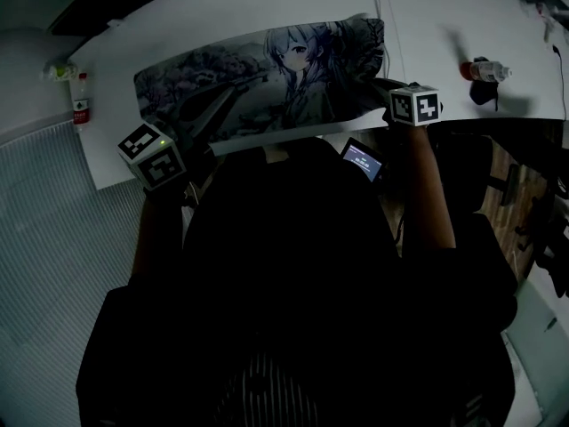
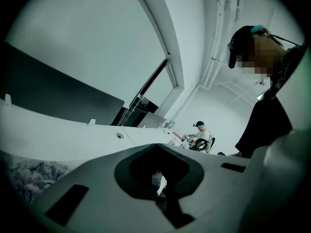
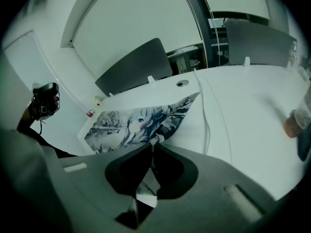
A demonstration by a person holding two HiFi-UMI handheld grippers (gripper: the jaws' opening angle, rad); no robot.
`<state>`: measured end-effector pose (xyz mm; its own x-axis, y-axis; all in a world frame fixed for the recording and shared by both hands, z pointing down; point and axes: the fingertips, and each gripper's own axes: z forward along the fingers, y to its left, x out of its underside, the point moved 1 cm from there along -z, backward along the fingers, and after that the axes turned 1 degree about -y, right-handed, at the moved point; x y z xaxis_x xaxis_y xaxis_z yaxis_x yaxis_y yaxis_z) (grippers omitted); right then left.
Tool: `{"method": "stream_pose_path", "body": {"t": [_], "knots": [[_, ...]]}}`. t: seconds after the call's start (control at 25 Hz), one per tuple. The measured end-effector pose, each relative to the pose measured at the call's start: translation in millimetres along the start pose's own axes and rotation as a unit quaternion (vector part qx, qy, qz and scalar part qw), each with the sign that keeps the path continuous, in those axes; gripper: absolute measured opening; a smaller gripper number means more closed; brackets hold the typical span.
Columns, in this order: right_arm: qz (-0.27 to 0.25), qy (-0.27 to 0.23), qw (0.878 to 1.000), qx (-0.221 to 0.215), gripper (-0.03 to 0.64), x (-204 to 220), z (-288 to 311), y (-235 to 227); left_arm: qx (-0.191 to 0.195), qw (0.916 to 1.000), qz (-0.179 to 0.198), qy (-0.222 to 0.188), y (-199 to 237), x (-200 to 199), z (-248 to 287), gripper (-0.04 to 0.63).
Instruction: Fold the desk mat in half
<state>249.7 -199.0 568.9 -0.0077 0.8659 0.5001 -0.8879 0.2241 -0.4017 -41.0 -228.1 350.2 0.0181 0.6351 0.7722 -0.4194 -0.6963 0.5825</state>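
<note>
The desk mat (image 1: 267, 78) lies lengthwise on the white desk (image 1: 444, 25); it looks thin, light and soft, so it should bend easily but sag between holds, and the two near corners seem the best places to take it. The right gripper (image 3: 151, 147) is clenched on the near right corner, and the left gripper (image 2: 156, 148) seems closed on a pale edge, probably the near left corner. The room is dim, with a cable (image 3: 208, 125) beside the mat.

On the table (image 1: 427, 25), bottle (image 1: 484, 71) right of desk mat (image 1: 258, 83).
</note>
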Motion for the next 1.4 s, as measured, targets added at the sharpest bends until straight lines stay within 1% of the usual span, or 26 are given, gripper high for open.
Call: {"method": "stream_pose_path", "body": {"t": [0.08,0.16,0.28,0.32,0.36,0.44,0.48,0.64,0.76,0.84,0.92,1.04,1.12,1.2,1.28,1.4], "knots": [[-0.002,-0.01,1.0,-0.002,0.028,-11.1,0.0,21.0,0.006,1.0,0.001,0.004,8.8,-3.5,-10.3,0.006],[-0.001,-0.018,1.0,-0.003,0.028,-19.8,2.0,43.8,0.014,0.9999,-0.001,-0.002,17.0,-14.8,-24.8,0.006],[0.001,-0.023,1.0,0.004,0.028,-25.6,12.4,76.5,0.034,0.9985,-0.019,-0.038,33.3,-34.0,-60.1,0.006],[0.001,-0.022,1.0,0.007,0.028,-26.5,16.5,86.8,0.033,0.9983,-0.017,-0.044,41.1,-38.3,-73.5,0.006],[0.001,-0.022,1.0,0.011,0.028,-27.5,20.2,96.8,0.027,0.9987,-0.007,-0.043,49.8,-40.4,-86.5,0.006],[0.001,-0.022,1.0,0.015,0.028,-31.7,27.7,116.3,0.012,0.9993,0.021,-0.028,68.9,-40.4,-110.8,0.006],[0.0,-0.023,1.0,0.017,0.028,-34.7,32.0,125.9,0.011,0.9992,0.027,-0.026,78.3,-40.5,-122.7,0.006],[-0.01,-0.023,0.999,0.026,0.028,-43.3,52.7,163.0,0.008,0.9993,0.013,-0.034,109.0,-41.3,-172.8,0.006],[-0.013,-0.024,0.999,0.026,0.028,-49.5,72.0,184.6,0.006,0.9992,0.003,-0.039,131.6,-34.5,-204.8,0.006],[-0.01,-0.026,0.999,0.017,0.028,-51.8,86.0,194.0,-0.001,0.9992,-0.003,-0.04,145.7,-27.1,-218.1,0.006],[-0.018,-0.021,1.0,0.006,0.028,-57.0,98.9,208.8,-0.008,0.9988,-0.008,-0.047,157.9,-26.1,-232.6,0.006],[-0.05,-0.004,0.999,-0.01,0.028,-73.3,118.2,256.7,-0.014,0.9974,-0.013,-0.07,175.2,-39.7,-268.8,0.006],[-0.08,0.014,0.996,-0.026,0.028,-81.5,134.3,290.7,-0.019,0.9964,-0.017,-0.08,185.1,-44.5,-286.7,0.006],[-0.111,0.033,0.992,-0.045,0.028,-86.4,153.0,320.6,-0.02,0.9957,-0.023,-0.088,193.9,-44.5,-296.4,0.006],[-0.131,0.05,0.988,-0.069,0.028,-89.5,173.6,349.1,-0.017,0.9949,-0.027,-0.096,203.3,-43.1,-303.7,0.006],[-0.126,0.076,0.982,-0.118,0.028,-88.3,206.5,393.1,-0.021,0.9938,-0.037,-0.103,217.2,-42.8,-318.2,0.006]]}}
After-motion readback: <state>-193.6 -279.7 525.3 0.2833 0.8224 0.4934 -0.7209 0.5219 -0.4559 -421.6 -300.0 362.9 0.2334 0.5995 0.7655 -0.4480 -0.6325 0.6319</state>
